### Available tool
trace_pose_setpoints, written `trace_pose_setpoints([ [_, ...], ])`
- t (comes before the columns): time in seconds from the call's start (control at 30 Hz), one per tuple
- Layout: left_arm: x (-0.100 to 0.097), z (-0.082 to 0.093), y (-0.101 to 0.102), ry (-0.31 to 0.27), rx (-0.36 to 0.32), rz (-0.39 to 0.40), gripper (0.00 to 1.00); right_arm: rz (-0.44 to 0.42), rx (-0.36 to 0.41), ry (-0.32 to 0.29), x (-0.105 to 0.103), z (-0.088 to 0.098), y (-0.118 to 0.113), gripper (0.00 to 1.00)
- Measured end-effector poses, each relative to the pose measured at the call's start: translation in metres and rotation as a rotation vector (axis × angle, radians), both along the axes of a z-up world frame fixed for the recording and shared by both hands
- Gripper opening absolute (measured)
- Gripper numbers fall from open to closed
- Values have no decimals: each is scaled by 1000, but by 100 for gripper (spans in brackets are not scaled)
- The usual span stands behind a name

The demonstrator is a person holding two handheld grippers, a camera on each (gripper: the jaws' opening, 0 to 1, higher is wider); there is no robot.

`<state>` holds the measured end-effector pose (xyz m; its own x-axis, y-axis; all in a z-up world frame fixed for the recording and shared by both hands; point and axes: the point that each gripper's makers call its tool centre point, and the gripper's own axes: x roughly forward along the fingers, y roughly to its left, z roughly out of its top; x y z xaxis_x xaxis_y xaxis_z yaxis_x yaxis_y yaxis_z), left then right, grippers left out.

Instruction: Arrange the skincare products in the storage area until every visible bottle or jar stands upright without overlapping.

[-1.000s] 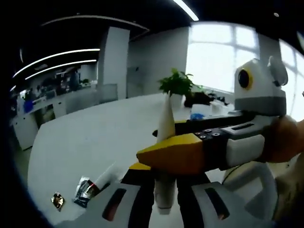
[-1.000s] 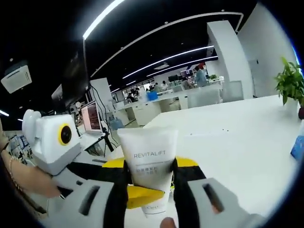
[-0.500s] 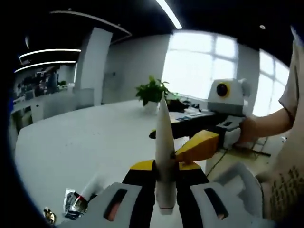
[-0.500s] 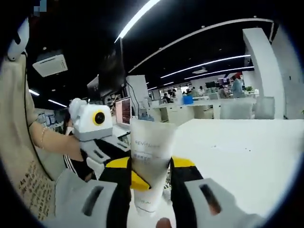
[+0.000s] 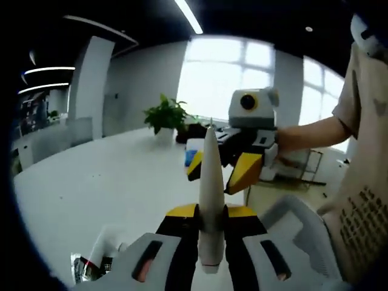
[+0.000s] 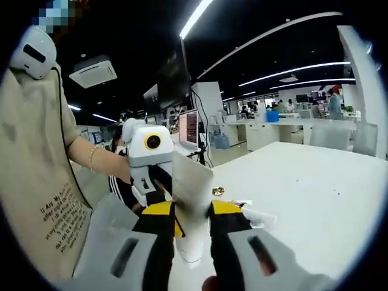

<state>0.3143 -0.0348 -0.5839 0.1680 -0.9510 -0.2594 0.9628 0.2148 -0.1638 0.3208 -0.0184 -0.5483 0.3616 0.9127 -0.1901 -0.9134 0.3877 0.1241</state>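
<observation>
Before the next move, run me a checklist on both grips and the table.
1. Left gripper shut on its white tube: ok.
2. Right gripper shut on the second tube: ok.
3. Tubes standing upright on the table: not ok, both are held in the air.
4. Tubes apart from each other: ok.
5. Tube lying flat still to be stood up: not ok.
6. Caps closed: cannot tell.

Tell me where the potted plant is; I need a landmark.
In the left gripper view, the potted plant stands at the white table's far end, left of the held tube's tip, before the bright window.
</observation>
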Motion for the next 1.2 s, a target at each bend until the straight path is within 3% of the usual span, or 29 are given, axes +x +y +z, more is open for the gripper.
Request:
trace_pose_setpoints([
  [0.13,-3,-22,-3,-17,78,-35,12,25,-82,1,-5,-19,-3,16],
  [0.23,-5,-45,-3,-25,160,-61,13,53,-203,1,-9,-48,-2,15],
  [0.33,-5,-67,-5,-6,191,-63,13,53,-222,25,-8,-66,-2,14],
  [0.53,-9,-91,-6,-5,240,-82,13,62,-278,50,-13,-90,-4,13],
  [0.7,-9,-95,-5,21,221,-78,14,65,-298,47,-14,-94,-5,13],
  [1.2,4,-94,-18,-42,229,-133,14,17,-271,56,-2,-94,-14,15],
])
